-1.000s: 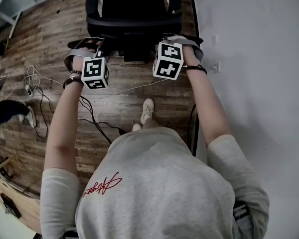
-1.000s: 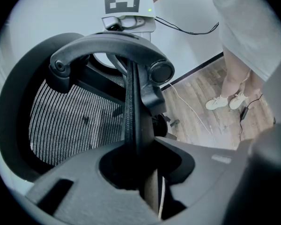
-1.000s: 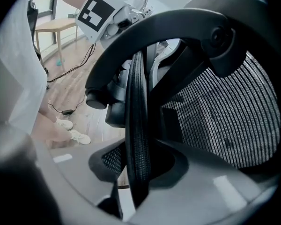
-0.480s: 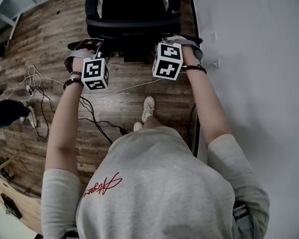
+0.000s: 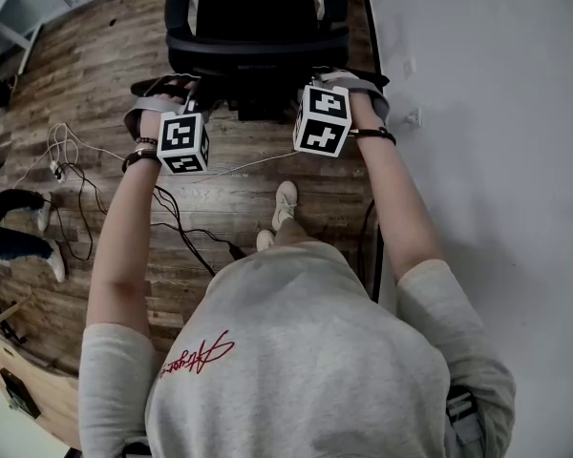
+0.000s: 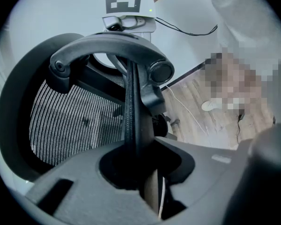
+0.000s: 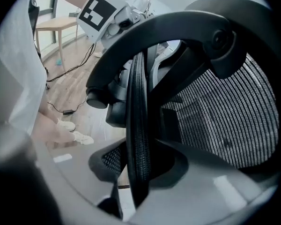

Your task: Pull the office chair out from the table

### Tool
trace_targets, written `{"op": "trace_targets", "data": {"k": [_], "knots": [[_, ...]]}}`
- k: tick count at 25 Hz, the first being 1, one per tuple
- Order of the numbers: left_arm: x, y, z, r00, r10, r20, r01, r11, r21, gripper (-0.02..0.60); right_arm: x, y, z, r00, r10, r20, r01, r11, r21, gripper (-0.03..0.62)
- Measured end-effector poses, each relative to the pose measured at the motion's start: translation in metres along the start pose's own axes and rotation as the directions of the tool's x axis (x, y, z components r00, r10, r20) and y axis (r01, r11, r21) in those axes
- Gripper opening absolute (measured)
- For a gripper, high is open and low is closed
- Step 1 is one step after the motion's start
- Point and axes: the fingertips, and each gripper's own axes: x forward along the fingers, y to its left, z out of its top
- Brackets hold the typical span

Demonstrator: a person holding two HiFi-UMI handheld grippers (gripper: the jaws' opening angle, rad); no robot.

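Between the earlier frames and this one almost nothing shifts in the head view: only a bystander's dark-clad legs (image 5: 14,232) at the left edge have moved, while both grippers and the chair keep nearly the same places. Office chair (image 5: 256,27) stands on the wooden floor (image 5: 95,55) at the top of the head view, its backrest turned toward the person and its right side close to the white wall (image 5: 477,113); the table it belongs to cannot be identified with certainty. Left gripper (image 6: 136,168) pinches the black backrest rim (image 6: 131,107), which runs upright between its jaws with the mesh panel (image 6: 65,121) to one side. Right gripper (image 7: 140,168) is likewise closed on the opposite stretch of the same rim (image 7: 138,107). Two grips, set one toward each side of the backrest, probably serve to draw the chair straight back without letting it swivel. Behind the chair, toward the person, loose cables (image 5: 172,218) trail across the floor and one pale lead crosses directly beneath the grippers; these lie in the likely path of the castors and could snag. A pale shoe (image 5: 284,205) of the person also stands in that path, and a wooden table (image 5: 19,380) occupies the lower left corner, well apart.
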Motion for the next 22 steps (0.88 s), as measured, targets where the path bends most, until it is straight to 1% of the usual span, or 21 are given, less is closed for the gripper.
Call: {"op": "trace_targets", "data": {"k": [9,18,22], "knots": [[-0.012,-0.011,0.005,1.000,0.003,0.004,-0.003,1.000,0.009,0.081,-0.009,0.016,0.002,1.000,0.006,-0.004,-0.006,1.000,0.008,0.110],[-0.032,-0.035,0.011,1.000,0.006,0.010,-0.007,1.000,0.014,0.080,-0.022,0.044,0.009,1.000,0.000,-0.009,0.000,1.000,0.009,0.110],[-0.035,-0.037,0.011,1.000,0.003,0.011,-0.003,1.000,0.013,0.081,-0.024,0.047,0.010,1.000,0.005,-0.012,-0.004,1.000,0.013,0.110]]}}
